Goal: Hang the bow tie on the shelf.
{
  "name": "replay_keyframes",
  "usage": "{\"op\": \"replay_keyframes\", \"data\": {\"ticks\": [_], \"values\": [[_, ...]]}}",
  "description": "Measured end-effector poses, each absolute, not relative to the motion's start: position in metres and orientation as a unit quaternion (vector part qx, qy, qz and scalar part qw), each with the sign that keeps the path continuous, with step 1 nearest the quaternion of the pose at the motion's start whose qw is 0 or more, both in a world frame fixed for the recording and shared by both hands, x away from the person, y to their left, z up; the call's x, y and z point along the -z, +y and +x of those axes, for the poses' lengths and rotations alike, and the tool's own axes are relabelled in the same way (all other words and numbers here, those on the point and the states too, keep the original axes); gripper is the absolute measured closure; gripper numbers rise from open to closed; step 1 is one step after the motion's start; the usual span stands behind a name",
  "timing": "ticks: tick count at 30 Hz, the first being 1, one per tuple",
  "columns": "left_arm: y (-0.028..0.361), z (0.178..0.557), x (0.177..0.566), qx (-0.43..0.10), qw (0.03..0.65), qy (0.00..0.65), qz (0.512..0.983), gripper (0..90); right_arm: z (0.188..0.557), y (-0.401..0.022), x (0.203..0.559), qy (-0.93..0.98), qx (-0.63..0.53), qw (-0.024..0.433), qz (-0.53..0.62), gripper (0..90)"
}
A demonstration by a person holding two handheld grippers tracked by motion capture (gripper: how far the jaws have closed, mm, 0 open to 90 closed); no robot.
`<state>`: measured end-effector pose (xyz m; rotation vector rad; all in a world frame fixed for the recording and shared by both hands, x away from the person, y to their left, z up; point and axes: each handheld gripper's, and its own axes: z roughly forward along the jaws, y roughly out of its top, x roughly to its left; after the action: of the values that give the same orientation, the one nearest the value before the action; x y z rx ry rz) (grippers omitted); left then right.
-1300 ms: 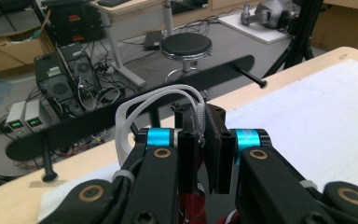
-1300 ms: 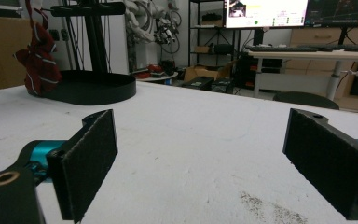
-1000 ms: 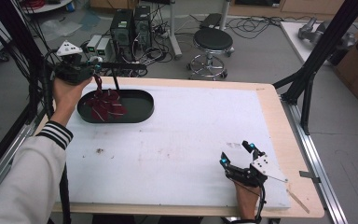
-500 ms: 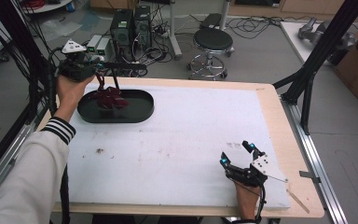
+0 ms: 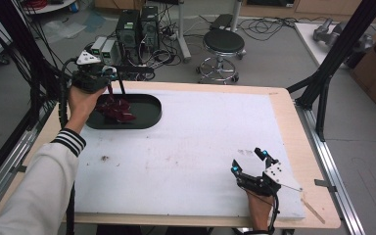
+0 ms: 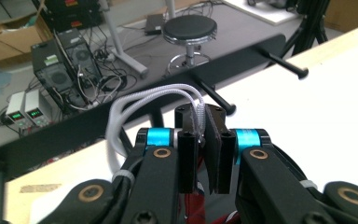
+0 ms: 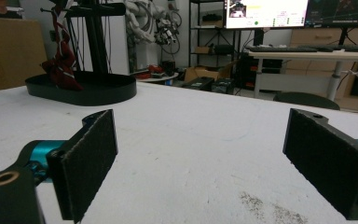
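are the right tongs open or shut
Open. In the right gripper view the right tongs show two pads wide apart with bare white table between them, gripping nothing.

Pretty even indoor light overhead, soft shadows, no harsh glare on the white desk (image 5: 200,147). High view's a bit soft and grainy. Close-up fingers (image 7: 91,156) in the right gripper view go slightly blurry, background monitors blow out some.
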<state>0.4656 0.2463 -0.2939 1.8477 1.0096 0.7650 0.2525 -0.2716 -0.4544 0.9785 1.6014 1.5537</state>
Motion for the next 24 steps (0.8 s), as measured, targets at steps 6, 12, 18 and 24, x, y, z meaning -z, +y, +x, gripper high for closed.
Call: {"op": "replay_keyframes", "data": {"ticks": [6,12,18,24], "values": [[0.243,0.465,0.305,-0.298,0.434,0.408,0.746,83.7,0.252,-0.272,0.454,0.616,-0.600,0.345,0.377,8.9],[0.242,0.465,0.315,-0.289,0.438,0.413,0.744,83.6,0.252,-0.273,0.454,0.616,-0.601,0.343,0.377,8.9],[0.244,0.464,0.327,-0.286,0.430,0.420,0.747,83.4,0.252,-0.272,0.455,0.615,-0.601,0.344,0.376,8.9],[0.249,0.464,0.334,-0.282,0.428,0.425,0.745,82.8,0.252,-0.272,0.455,0.616,-0.601,0.347,0.374,8.9]]}}
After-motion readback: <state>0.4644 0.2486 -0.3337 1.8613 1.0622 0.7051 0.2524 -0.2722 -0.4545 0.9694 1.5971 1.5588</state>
